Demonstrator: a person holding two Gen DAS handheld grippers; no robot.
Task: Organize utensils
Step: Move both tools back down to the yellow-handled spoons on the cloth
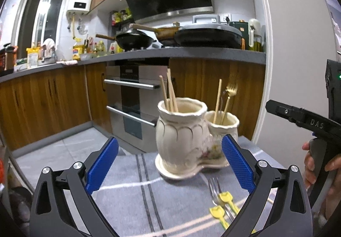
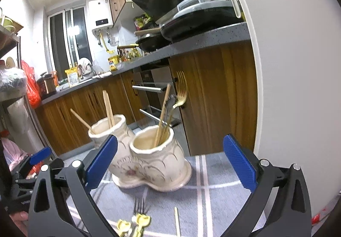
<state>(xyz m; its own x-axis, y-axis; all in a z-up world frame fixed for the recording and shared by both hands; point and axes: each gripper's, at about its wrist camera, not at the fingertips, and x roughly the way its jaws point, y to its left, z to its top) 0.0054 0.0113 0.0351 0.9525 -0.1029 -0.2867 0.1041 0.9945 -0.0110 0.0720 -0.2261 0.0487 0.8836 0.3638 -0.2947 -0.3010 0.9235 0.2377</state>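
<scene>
A cream ceramic double-pot holder (image 1: 183, 137) (image 2: 149, 158) stands on a grey striped cloth (image 1: 132, 194) (image 2: 213, 183). Its taller pot holds wooden chopsticks (image 1: 170, 92) (image 2: 108, 107). The shorter pot holds one chopstick and a gold fork (image 1: 229, 94) (image 2: 181, 92). On the cloth in front lie forks with yellow handles (image 1: 221, 203) (image 2: 138, 222) and a loose chopstick (image 2: 177, 224). My left gripper (image 1: 170, 166) is open and empty, just short of the holder. My right gripper (image 2: 170, 164) is open and empty too, with the holder beyond its blue pads.
Behind the table runs a kitchen counter (image 1: 149, 56) (image 2: 191, 43) with pans, bottles and an oven (image 1: 132, 96) below. A white wall (image 1: 298, 45) (image 2: 298, 66) stands at the right. The right-hand tool and a hand (image 1: 319, 162) show in the left wrist view.
</scene>
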